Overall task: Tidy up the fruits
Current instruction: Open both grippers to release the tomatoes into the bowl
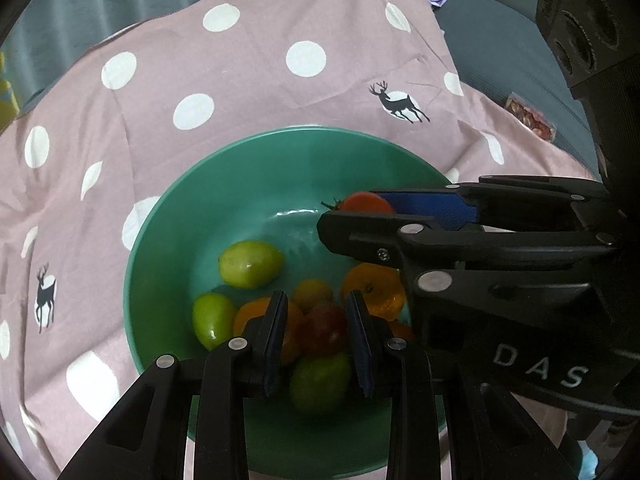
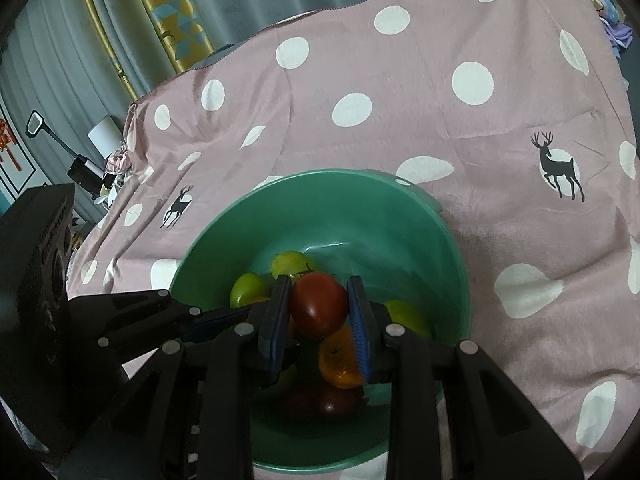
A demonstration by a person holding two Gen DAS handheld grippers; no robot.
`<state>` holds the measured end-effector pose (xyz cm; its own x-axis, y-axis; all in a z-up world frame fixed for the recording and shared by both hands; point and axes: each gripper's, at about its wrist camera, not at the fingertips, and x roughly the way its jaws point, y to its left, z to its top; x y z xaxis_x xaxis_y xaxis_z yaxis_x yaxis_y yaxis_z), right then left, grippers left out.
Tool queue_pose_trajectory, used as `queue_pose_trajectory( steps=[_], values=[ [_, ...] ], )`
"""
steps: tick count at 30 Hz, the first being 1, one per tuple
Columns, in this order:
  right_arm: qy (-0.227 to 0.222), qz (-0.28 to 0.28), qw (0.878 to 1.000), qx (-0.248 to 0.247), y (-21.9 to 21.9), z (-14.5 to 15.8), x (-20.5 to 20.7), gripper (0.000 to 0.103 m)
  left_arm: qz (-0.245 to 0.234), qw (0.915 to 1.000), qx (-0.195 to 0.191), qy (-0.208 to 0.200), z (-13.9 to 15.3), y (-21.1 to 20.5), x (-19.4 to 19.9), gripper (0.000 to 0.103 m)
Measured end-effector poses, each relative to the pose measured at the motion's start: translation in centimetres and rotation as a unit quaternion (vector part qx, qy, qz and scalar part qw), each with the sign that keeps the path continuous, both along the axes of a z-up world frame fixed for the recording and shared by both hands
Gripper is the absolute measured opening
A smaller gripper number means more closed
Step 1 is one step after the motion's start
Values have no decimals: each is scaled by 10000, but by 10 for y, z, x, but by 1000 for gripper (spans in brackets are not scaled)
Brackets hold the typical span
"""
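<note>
A green bowl (image 1: 168, 216) sits on a pink polka-dot cloth and holds several small green, orange and dark red fruits. My right gripper (image 2: 319, 308) is shut on a red tomato (image 2: 318, 304) and holds it above the bowl (image 2: 400, 216); in the left wrist view it reaches in from the right with the tomato (image 1: 362, 202) at its tip. My left gripper (image 1: 318, 312) is open over the bowl, its fingers either side of a dark red fruit (image 1: 320, 330) and a green fruit (image 1: 320, 382), gripping neither. An orange fruit (image 2: 338, 356) lies below the tomato.
The pink cloth (image 1: 240, 72) with white dots and deer prints covers the surface around the bowl. Grey curtains hang behind. A grey sofa (image 1: 500, 40) with a small packet (image 1: 532, 116) lies to the right. Clutter and a lamp (image 2: 92, 148) stand at far left.
</note>
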<state>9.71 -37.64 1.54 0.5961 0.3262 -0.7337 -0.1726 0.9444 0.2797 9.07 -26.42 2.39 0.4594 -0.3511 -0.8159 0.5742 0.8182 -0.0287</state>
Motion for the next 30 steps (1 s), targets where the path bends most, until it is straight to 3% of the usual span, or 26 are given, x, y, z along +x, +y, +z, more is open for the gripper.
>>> queue_pose_trajectory(
  steps=[19, 21, 23, 27, 30],
  values=[
    [55, -80, 9999, 70, -2, -1, 1, 33, 55, 10000, 31, -39, 2, -1, -2, 31],
    [53, -102, 9999, 79, -3, -1, 0, 34, 92, 9999, 41, -39, 3, 0, -2, 37],
    [45, -119, 9999, 84, -4, 0, -1, 37, 125, 9999, 29, -61, 4, 1, -4, 52],
    [-36, -175, 9998, 70, -7, 6, -6, 47, 170, 9998, -43, -128, 12, 4, -6, 59],
    [-112, -254, 9996, 82, -10, 12, -11, 58, 231, 9995, -79, -212, 18, 7, -8, 72]
  ],
)
